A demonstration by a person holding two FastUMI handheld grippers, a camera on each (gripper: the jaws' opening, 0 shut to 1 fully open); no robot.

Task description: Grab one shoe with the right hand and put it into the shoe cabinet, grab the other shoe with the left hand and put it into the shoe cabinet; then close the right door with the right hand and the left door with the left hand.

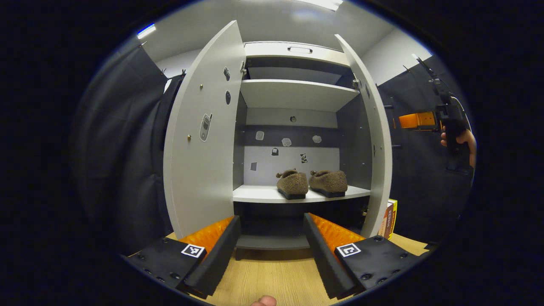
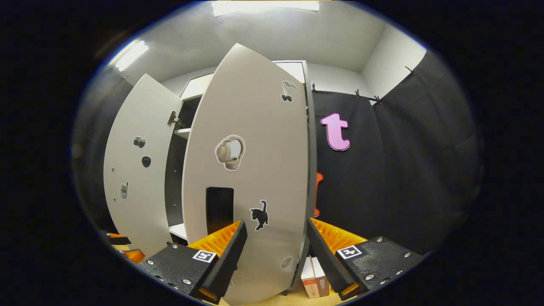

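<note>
Over on the left, the left door (image 1: 199,140) stands swung wide open, its inner face dotted with small stickers, and the left gripper (image 1: 272,250) sits low in front of the shoe cabinet (image 1: 297,95), fingers spread wide with nothing between them, above the wooden floor (image 1: 272,276). Straight ahead in the left gripper view, both shoes are in: the left shoe (image 1: 292,183) and the right shoe (image 1: 328,181), brown and fuzzy, side by side on the lower shelf (image 1: 259,194), nearly touching, heels toward the camera. More stickers on the back panel behind them, an upper shelf bare above. Moving right, the right door (image 1: 376,140) is open too, edge-on here, with a small box (image 1: 391,217) standing on the floor just beside its foot. Far right, the right gripper (image 1: 446,106) is held up high by a hand (image 1: 461,140), well apart from the cabinet; from this angle you cannot tell how its fingers stand. Switch to the right gripper view and there it is: the right gripper (image 2: 272,250), fingers wide apart and holding nothing, facing the outer side of the right door (image 2: 250,170), close up, headphone and cat stickers on it, the left door (image 2: 136,170) open beyond, and the box (image 2: 314,280) down by the door's bottom corner.
</note>
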